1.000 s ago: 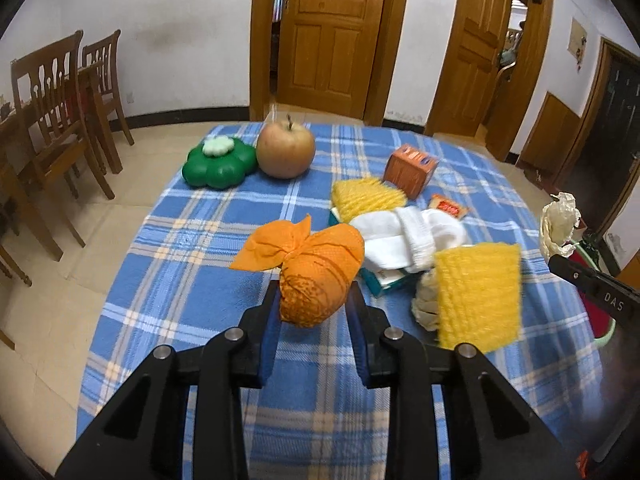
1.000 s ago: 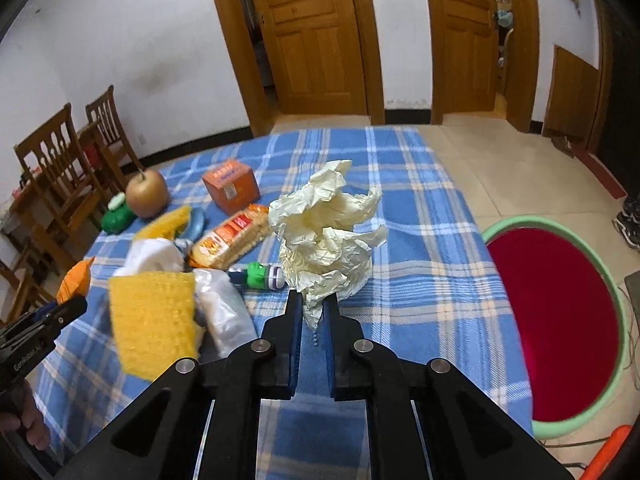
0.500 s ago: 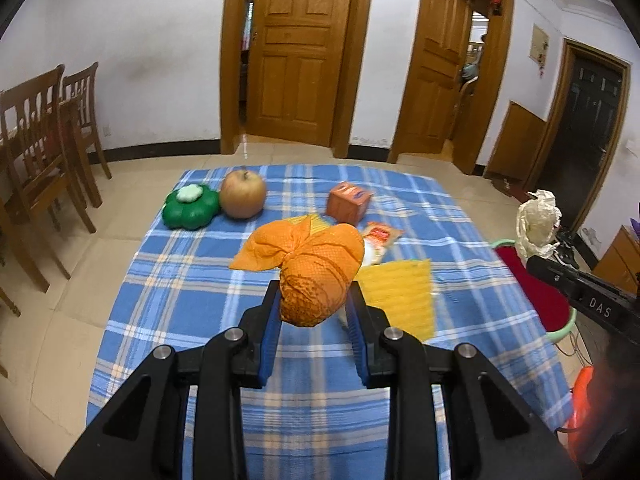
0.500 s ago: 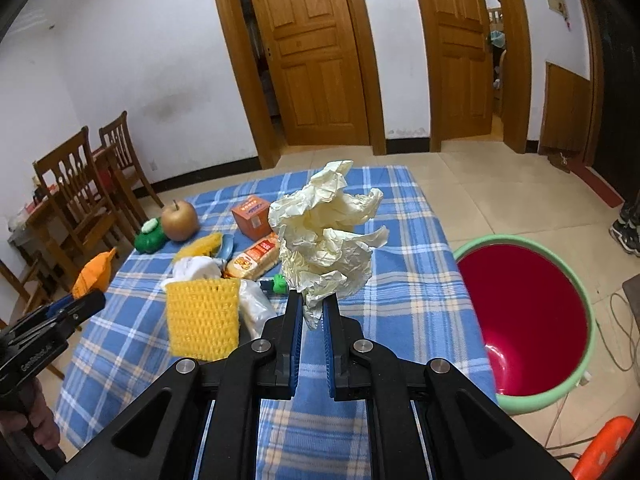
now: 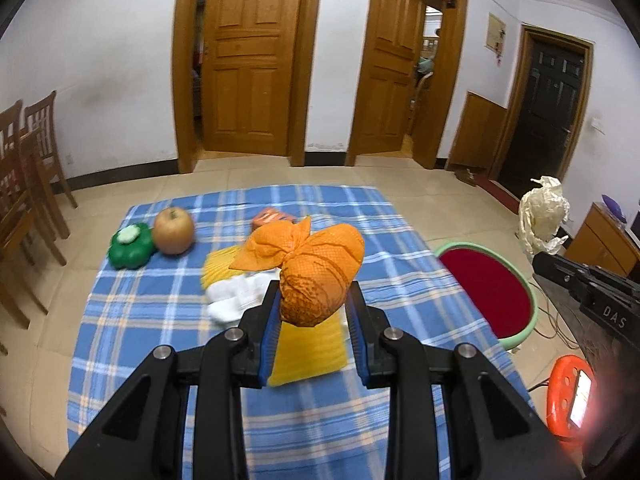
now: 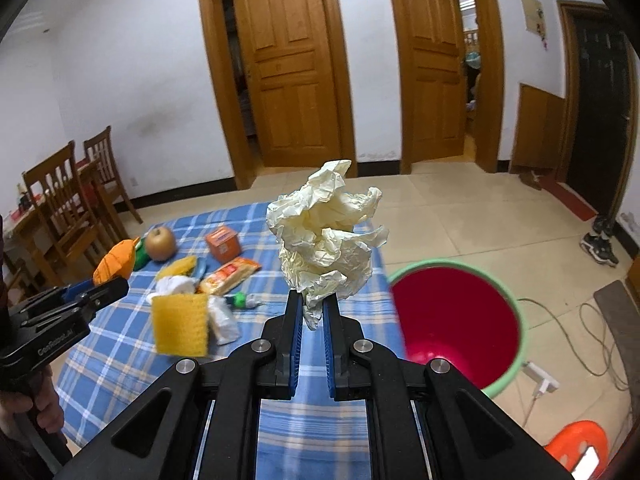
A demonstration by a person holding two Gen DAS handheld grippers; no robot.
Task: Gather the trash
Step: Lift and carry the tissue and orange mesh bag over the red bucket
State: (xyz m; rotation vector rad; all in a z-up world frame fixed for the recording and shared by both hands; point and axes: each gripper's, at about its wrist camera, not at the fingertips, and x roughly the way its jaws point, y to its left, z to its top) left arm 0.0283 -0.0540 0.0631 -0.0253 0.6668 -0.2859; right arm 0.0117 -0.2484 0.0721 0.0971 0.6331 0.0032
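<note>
Trash held in both grippers, well above the blue checked tablecloth (image 5: 152,320). Left gripper (image 5: 312,312) clamped on an orange mesh bundle (image 5: 320,276), gripped low on its rounded end, knotted flap fanning out up and to the left of the fingers. Right gripper (image 6: 311,312) pinched nearly closed on the bottom tail of a crumpled cream paper wad (image 6: 326,236), most of the wad standing free above the fingertips.

Judged risk: paper caught only by a thin tail, so likely to tear or slip out on a quick swing and fall short of the red bin with green rim (image 6: 460,320), sitting on the floor ahead and to the right of the right gripper, beside the table edge. Orange bundle looked soft; a loose squeeze could let it roll out forward. Bin lay far right of the left gripper, so a crossing path with the right one could cause a knock.

Left on the cloth ahead of both grippers: yellow foam net (image 6: 180,328), white cloth (image 5: 236,296), snack packet (image 6: 230,276), orange box (image 6: 223,244), apple (image 5: 173,231), green toy (image 5: 130,245), small green-capped bottle (image 6: 242,300). Cables and a power strip (image 6: 540,380) on the floor past the bin; orange stool (image 6: 576,452) low right.
</note>
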